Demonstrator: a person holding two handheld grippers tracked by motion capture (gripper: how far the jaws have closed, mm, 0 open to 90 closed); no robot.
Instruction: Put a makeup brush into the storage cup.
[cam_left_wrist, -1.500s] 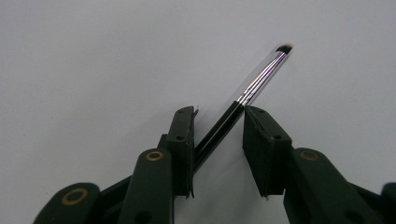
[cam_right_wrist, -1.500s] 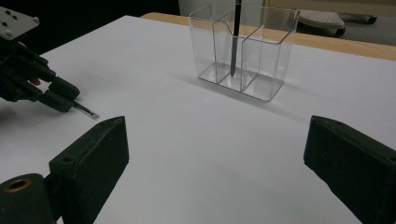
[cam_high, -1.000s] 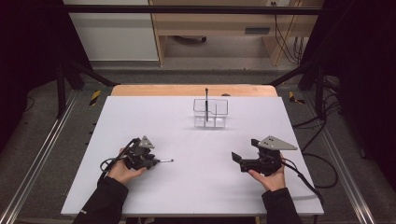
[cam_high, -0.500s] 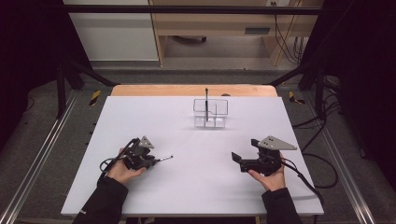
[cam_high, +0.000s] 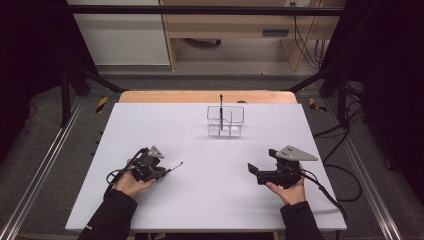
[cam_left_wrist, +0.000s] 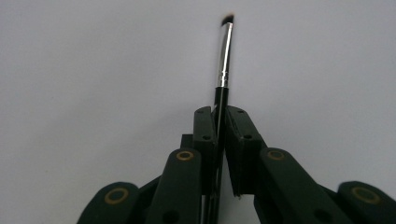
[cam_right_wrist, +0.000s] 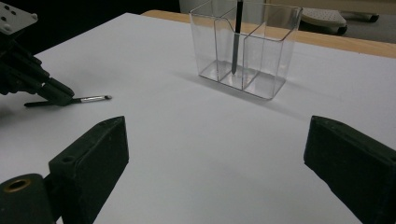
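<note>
A thin black brush (cam_left_wrist: 224, 60) with a silver ferrule and dark tip lies low over the white table (cam_high: 210, 200) at the left. My left gripper (cam_high: 162, 171) is shut on its black handle; its jaws have just been closing on it, and the pads (cam_left_wrist: 204, 135) press it from both sides. From the right gripper view the brush (cam_right_wrist: 91, 99) sticks out of the left gripper (cam_right_wrist: 58, 93). My right gripper (cam_high: 252, 172) rests at the right of the table, jaws wide apart (cam_right_wrist: 219, 140) with nothing between them.
A clear plastic organizer (cam_high: 226, 121) with compartments stands at the back middle of the table, a dark slender stick (cam_high: 221, 107) upright in it, as in the right gripper view (cam_right_wrist: 236, 37). A wooden edge (cam_high: 200, 96) lies behind it. Cables trail from both grippers.
The left gripper's jaws have drawn in slightly on the brush handle. Both hands have stayed in place.
</note>
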